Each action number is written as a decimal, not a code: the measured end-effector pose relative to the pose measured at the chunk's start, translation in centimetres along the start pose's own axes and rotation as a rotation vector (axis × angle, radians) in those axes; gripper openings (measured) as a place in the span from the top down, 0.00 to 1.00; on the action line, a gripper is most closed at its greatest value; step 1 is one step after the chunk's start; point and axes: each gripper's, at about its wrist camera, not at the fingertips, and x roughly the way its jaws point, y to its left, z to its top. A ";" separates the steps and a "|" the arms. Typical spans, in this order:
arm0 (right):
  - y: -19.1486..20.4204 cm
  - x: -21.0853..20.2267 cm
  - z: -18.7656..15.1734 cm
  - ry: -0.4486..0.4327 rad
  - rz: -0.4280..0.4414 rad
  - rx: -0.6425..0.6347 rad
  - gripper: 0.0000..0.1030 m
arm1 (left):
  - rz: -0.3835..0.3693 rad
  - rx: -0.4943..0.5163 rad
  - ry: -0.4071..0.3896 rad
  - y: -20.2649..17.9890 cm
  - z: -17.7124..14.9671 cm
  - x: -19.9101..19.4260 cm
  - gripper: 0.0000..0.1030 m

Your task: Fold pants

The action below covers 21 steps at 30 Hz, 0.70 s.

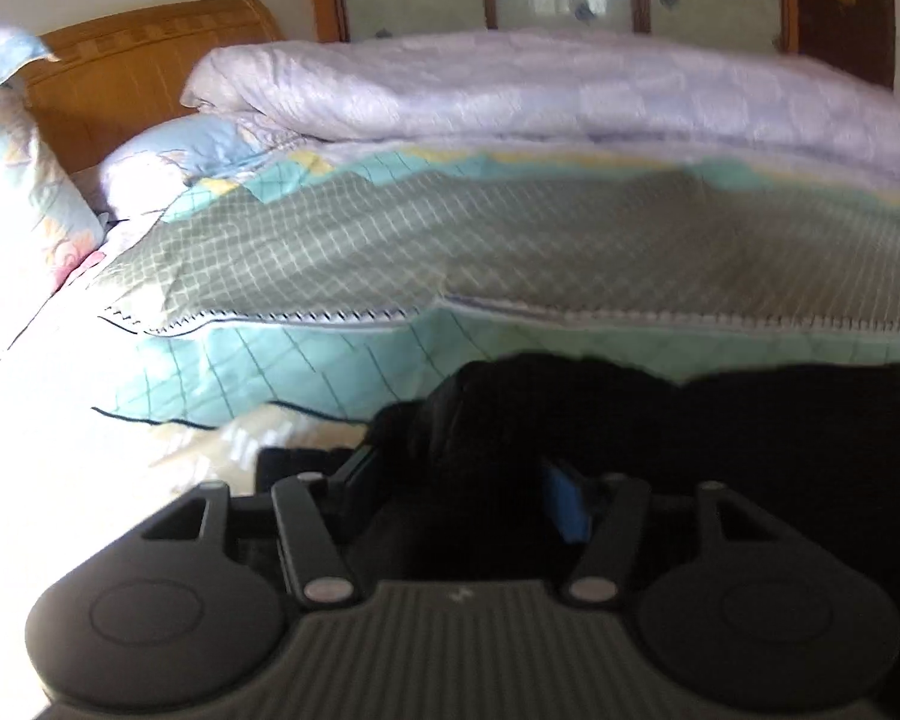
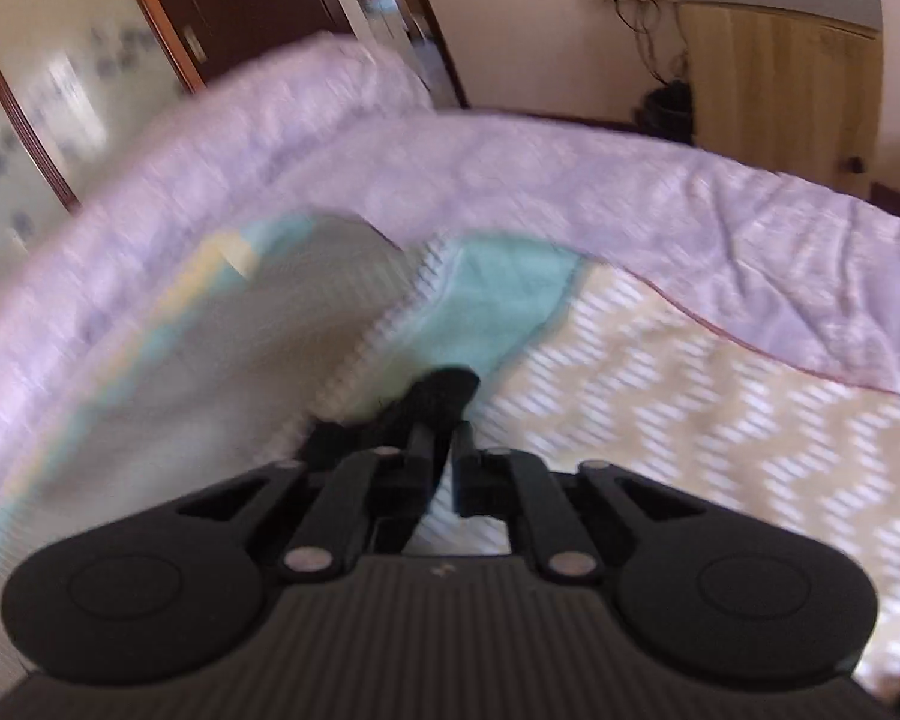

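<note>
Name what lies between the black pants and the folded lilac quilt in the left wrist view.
The patchwork bedspread, its teal and grey quilted panels, fills the stretch between black pants and lilac quilt.

Matt black cloth pants [image 1: 720,420], quilted bedspread [image 1: 390,240]

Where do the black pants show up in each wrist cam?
Left wrist: black pants fill lower centre to right edge, bunched between the left gripper fingers.
Right wrist: only a small bunch at centre, pinched by the right gripper.
Shared landmark: folded lavender quilt.
</note>
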 end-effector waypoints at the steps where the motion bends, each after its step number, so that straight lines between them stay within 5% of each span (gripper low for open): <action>1: -0.7 0.5 -0.3 0.030 -0.029 0.024 0.53 | -0.005 0.011 0.010 -0.5 -0.2 -0.1 0.47; 5: -3.9 -1.2 -1.7 0.003 0.032 0.201 0.52 | -0.068 -0.053 -0.044 1.7 -0.1 -3.4 0.40; 11: -0.2 -4.4 -0.7 -0.080 0.115 0.064 0.52 | 0.025 -0.098 -0.096 7.2 1.9 -4.7 0.24; 15: 5.4 -3.3 0.4 -0.025 0.166 -0.030 0.49 | 0.005 0.070 -0.133 5.8 2.8 -3.3 0.16; 21: 10.3 2.7 0.4 0.067 0.033 -0.063 0.43 | -0.093 0.274 -0.163 1.7 2.4 -0.6 0.08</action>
